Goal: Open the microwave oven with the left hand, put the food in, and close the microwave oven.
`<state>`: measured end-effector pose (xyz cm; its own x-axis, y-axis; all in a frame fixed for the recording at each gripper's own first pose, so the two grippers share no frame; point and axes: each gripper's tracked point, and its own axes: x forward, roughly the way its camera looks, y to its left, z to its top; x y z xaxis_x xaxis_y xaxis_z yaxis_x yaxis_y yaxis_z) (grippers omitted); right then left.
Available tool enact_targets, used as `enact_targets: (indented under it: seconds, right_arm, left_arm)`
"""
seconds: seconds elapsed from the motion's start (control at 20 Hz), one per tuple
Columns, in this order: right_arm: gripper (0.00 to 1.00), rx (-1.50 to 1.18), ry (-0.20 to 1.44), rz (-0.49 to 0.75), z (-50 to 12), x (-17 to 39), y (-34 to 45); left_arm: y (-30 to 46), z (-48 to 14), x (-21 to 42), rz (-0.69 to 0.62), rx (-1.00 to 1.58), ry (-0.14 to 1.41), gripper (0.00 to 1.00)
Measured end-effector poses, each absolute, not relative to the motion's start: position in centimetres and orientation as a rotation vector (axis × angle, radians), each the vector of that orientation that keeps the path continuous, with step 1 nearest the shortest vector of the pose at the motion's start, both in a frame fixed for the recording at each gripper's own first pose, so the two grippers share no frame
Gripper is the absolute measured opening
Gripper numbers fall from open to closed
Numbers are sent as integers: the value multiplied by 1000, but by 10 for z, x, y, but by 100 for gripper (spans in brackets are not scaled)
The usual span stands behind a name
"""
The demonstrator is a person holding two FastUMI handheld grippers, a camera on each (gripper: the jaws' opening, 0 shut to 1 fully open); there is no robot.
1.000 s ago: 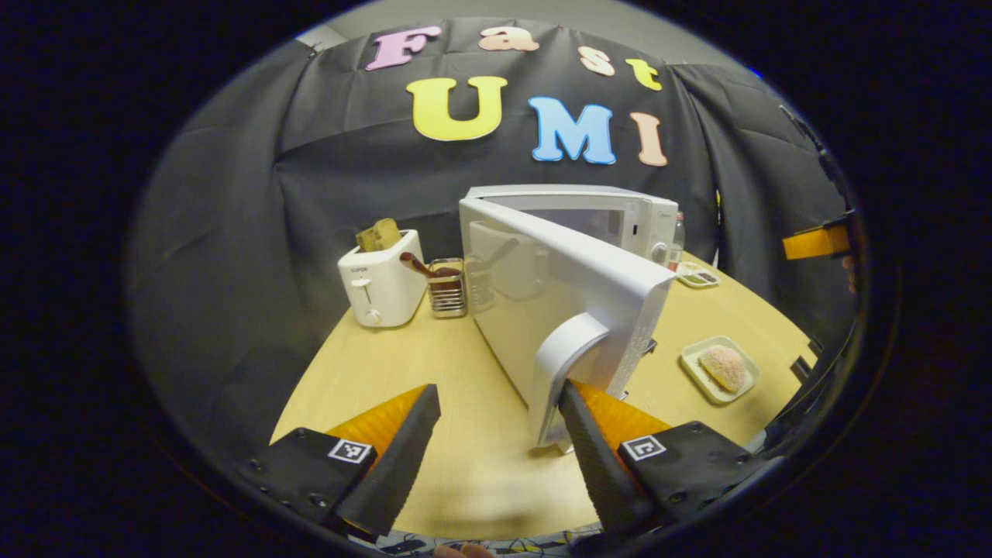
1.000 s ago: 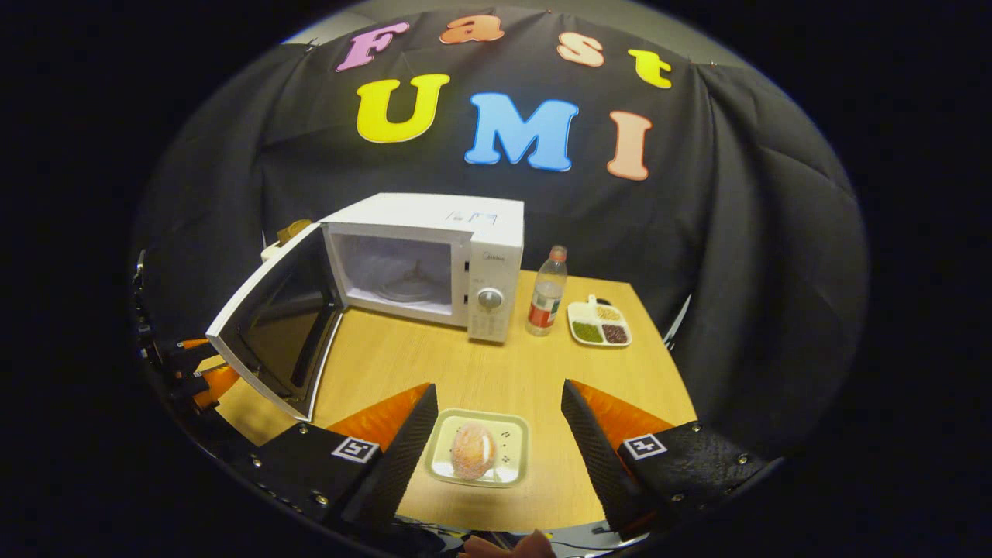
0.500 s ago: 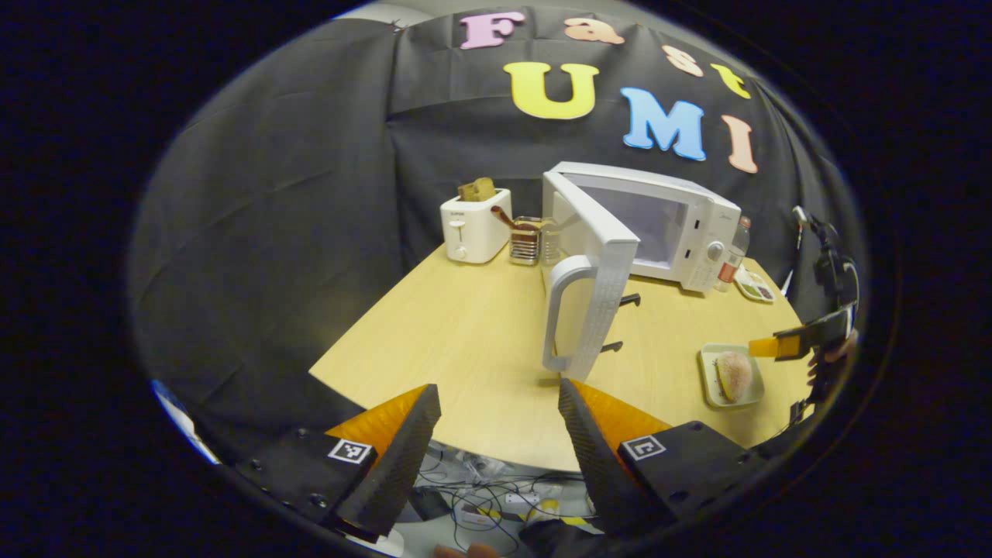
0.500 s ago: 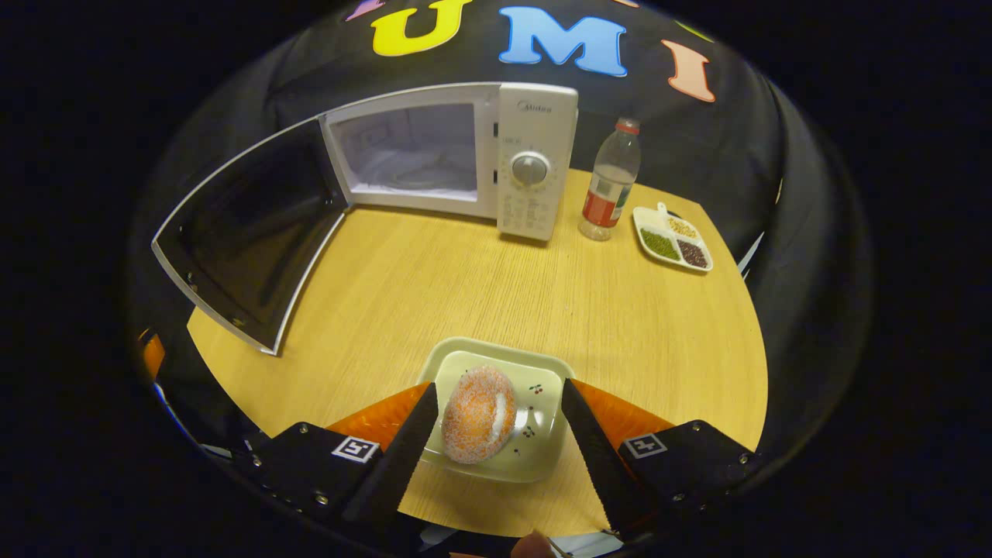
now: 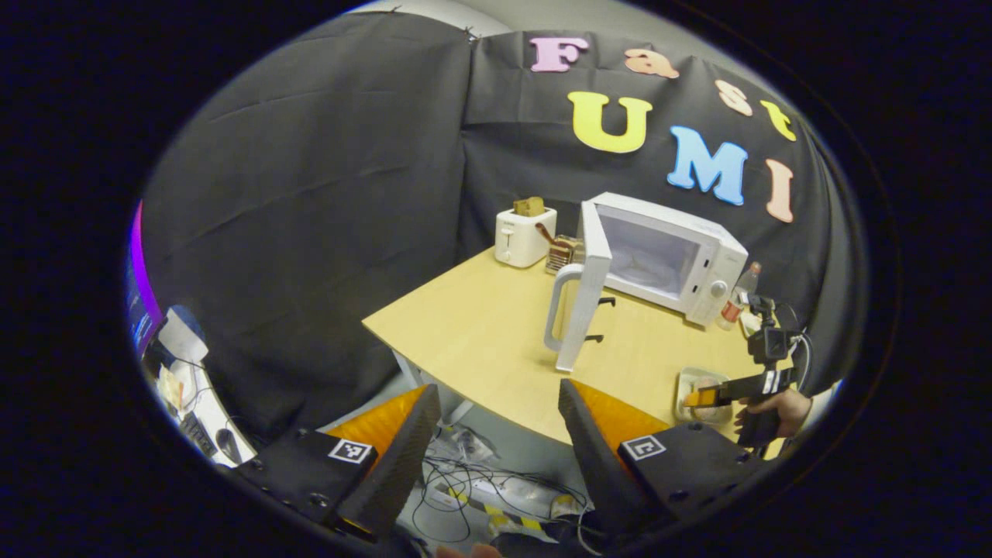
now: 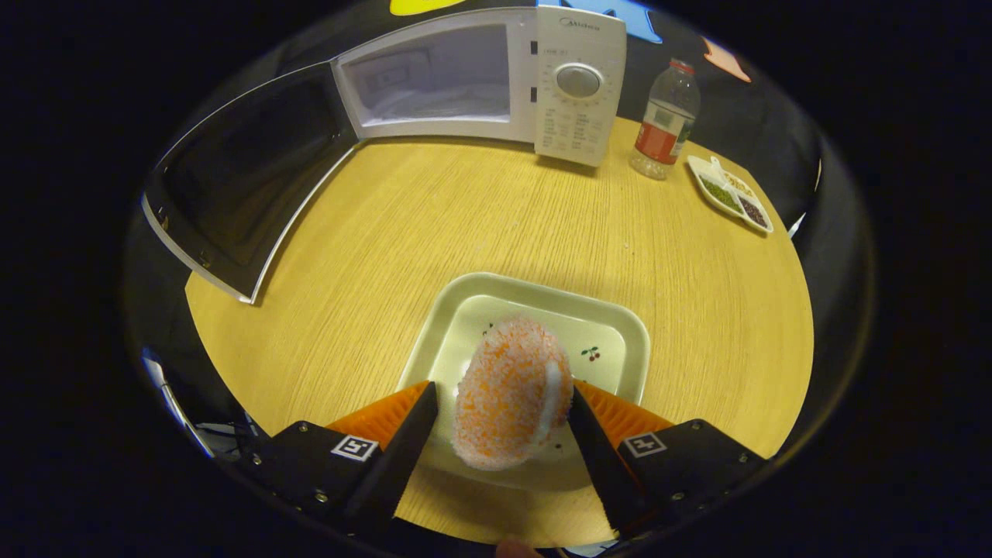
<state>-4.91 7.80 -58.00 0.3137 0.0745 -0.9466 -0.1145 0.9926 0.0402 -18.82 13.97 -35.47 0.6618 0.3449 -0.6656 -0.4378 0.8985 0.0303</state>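
Note:
The white microwave (image 5: 697, 260) stands at the back of the wooden table with its door (image 5: 587, 298) swung wide open. My left gripper (image 5: 496, 434) is open, holds nothing, and hangs off the table's near edge, well back from the door handle. In the right gripper view the microwave (image 6: 577, 85) shows its bare cavity, and its door (image 6: 248, 170) stands out to the left. A sugared orange bun (image 6: 511, 391) lies on a pale square plate (image 6: 612, 325). My right gripper (image 6: 500, 415) is open, with one finger on each side of the bun.
A white toaster (image 5: 525, 232) and a wire rack stand left of the microwave. A bottle (image 6: 663, 120) and a divided dish (image 6: 732, 203) sit to its right. A hand (image 5: 775, 407) holds the far gripper. Cables lie on the floor under the table edge (image 5: 434, 356).
My left gripper let go of the door handle and drew back past the table edge. My right gripper came down and forward, and its fingers now flank the bun.

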Motion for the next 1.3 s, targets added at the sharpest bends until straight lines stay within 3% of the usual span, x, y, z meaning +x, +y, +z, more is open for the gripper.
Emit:
enact_targets:
  seconds: [0.05,0.1,0.25,0.3,0.65,0.85,1.3]
  right_arm:
    - [96,-51,1250,112,-578,-50,74]
    - [80,-53,1259,107,-580,-51,74]
    - [73,-34,1266,78,-580,-48,76]
    - [64,-33,1266,70,-581,-46,77]
    - [64,-44,1231,26,-568,-43,78]
    - [64,30,1175,78,-538,-32,107]
    - [63,272,1029,159,-493,77,192]
  left_arm:
    - [139,-353,-192,441,-150,711,100]
    - [139,-348,-195,439,-161,698,100]
    - [145,-326,-210,437,-173,632,100]
    - [150,-318,-214,438,-175,605,96]
    - [168,-287,-245,402,-268,497,96]
    - [172,-268,-251,373,-199,463,99]
    - [164,-268,-227,409,-199,484,96]
